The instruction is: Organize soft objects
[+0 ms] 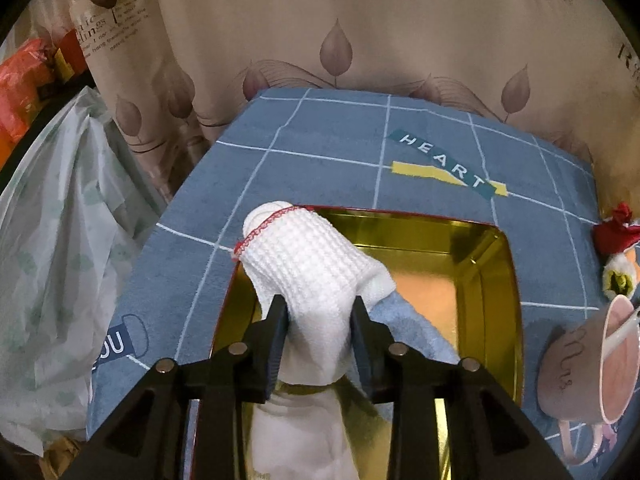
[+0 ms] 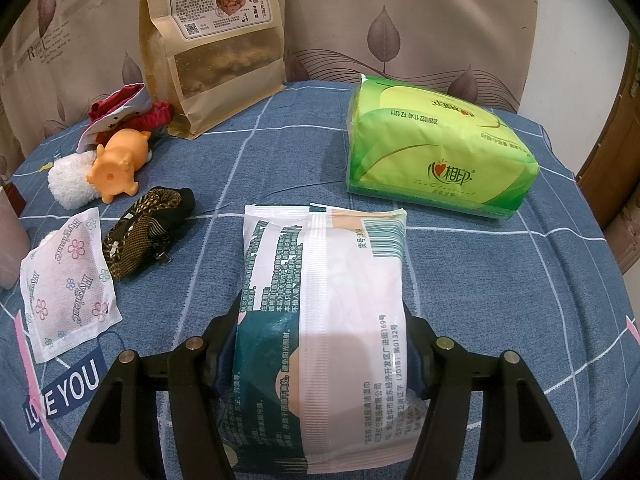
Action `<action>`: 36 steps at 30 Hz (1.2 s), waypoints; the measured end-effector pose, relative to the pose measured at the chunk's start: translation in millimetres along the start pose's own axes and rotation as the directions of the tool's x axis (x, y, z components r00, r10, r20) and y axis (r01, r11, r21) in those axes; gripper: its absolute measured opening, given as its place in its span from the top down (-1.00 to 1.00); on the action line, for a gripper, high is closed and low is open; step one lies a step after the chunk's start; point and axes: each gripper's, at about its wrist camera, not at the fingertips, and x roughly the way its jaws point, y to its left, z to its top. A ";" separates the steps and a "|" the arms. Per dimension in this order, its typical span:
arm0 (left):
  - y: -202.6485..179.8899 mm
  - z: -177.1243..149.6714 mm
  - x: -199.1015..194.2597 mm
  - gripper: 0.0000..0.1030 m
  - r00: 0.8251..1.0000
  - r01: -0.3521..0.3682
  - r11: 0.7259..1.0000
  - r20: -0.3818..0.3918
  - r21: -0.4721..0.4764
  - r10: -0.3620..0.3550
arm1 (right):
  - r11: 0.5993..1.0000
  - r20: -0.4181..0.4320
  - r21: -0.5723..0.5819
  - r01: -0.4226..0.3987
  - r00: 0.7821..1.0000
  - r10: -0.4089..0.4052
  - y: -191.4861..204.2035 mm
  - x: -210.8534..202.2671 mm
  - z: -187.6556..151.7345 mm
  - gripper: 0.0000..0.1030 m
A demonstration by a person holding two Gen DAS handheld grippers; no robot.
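In the left wrist view my left gripper (image 1: 319, 320) is shut on a white knitted sock with red trim (image 1: 304, 256) and holds it over the near left part of a gold metal tin (image 1: 472, 276). A light blue cloth (image 1: 412, 332) lies in the tin under the sock. In the right wrist view my right gripper (image 2: 320, 356) is shut on a white and teal wet-wipe pack (image 2: 320, 312), which lies flat on the blue checked tablecloth (image 2: 500, 264).
A green tissue pack (image 2: 436, 148), a brown snack bag (image 2: 212, 40), an orange toy pig (image 2: 116, 164), a white fluffy ball (image 2: 70, 184), a dark patterned cloth (image 2: 148, 220) and a flowered sachet (image 2: 68, 280) lie around. A pink mug (image 1: 588, 364) lies on its side.
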 end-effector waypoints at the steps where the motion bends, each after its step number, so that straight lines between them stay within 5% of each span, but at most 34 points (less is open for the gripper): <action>1: 0.1 0.6 0.9 0.33 1.000 -0.002 1.000 0.000 0.001 0.002 | 1.000 0.000 0.000 0.000 1.000 0.000 0.5 -0.1 0.0 -0.18; 4: 0.9 2.9 1.1 0.11 1.000 -0.024 1.000 -0.004 0.002 0.024 | 1.000 0.000 0.000 0.000 1.000 0.000 0.5 -0.1 0.1 -0.18; 16: 6.2 -3.5 -41.6 0.07 0.999 -0.018 1.000 0.048 -0.011 0.019 | 1.000 -0.001 0.000 0.001 1.000 -0.001 0.4 0.0 0.0 -0.19; 36: -11.1 -112.4 -116.0 0.07 0.985 -0.060 0.996 0.157 -0.062 0.069 | 1.000 -0.002 0.002 -0.002 1.000 0.002 0.1 0.1 0.2 -0.19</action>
